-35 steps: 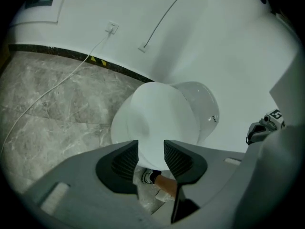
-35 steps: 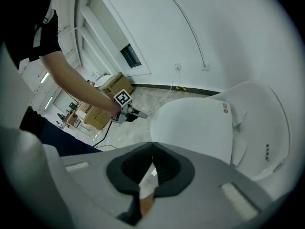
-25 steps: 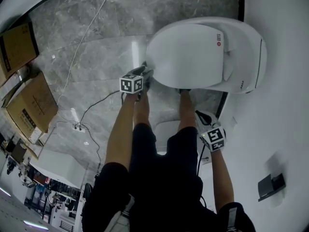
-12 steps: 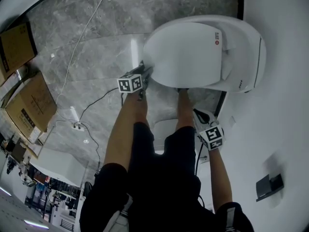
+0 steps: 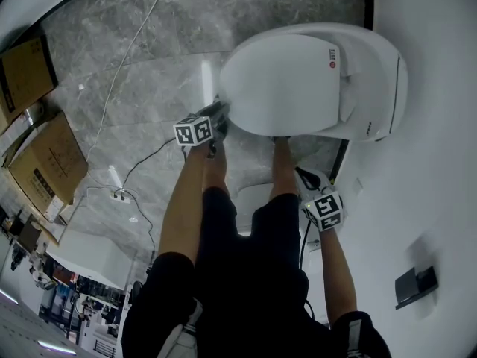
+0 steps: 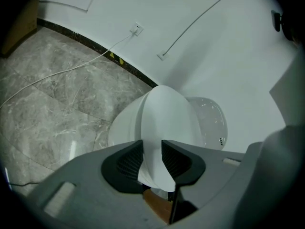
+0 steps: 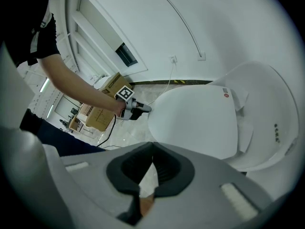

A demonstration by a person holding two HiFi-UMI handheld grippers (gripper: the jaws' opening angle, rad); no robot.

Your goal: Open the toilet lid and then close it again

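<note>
Barely started: left tongs (image 6: 152, 150) closing onto the toilet lid (image 5: 287, 80) edge, right tongs (image 7: 152, 165) clenched empty, lid not up yet.

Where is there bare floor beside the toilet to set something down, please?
The marble floor is bare between the white cable and the toilet lid. It is crowded at the cardboard boxes, around the person's legs, and where the left tool closes its jaws on the lid's rim.
</note>
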